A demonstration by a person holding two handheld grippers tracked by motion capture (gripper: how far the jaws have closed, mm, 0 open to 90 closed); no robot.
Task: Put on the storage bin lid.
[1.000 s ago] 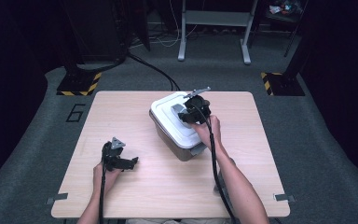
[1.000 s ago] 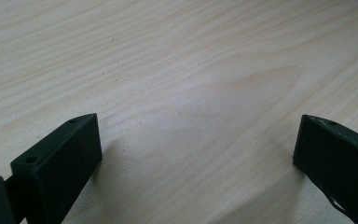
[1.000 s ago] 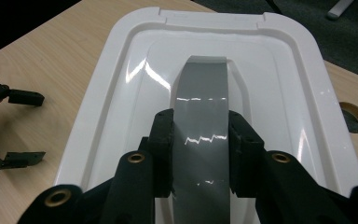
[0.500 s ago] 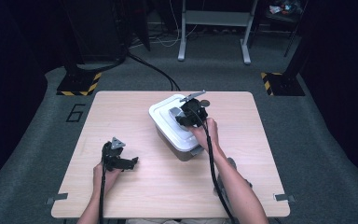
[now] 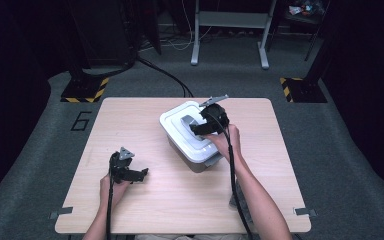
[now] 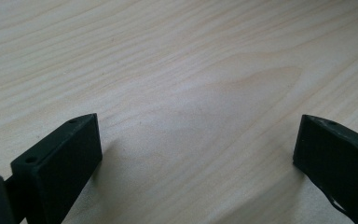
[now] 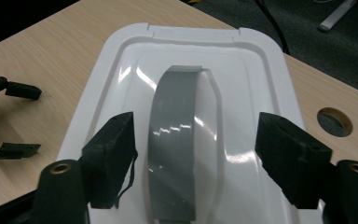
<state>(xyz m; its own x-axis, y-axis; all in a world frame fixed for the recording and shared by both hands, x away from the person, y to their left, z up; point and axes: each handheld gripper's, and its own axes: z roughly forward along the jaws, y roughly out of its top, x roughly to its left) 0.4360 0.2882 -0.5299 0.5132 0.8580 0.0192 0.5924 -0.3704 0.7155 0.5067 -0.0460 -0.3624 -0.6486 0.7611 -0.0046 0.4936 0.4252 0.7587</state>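
A: Right gripper (image 7: 193, 154)?
B: Over the white lid (image 7: 121, 70) of the grey bin (image 5: 192, 161), jaws spread either side of the grey handle (image 7: 177, 140), pads not touching it. They've just been opening.

A: Where's the bin?
B: Worktop (image 5: 180, 200), a bit past the middle, turned at an angle. Lid's on.

A: Left gripper (image 5: 141, 175)?
B: Low on the bare worktop near the person's side, well apart from the bin, jaws wide, nothing between them.

A: Anything else?
B: Round hole (image 7: 334, 122) in the worktop just beside the bin.
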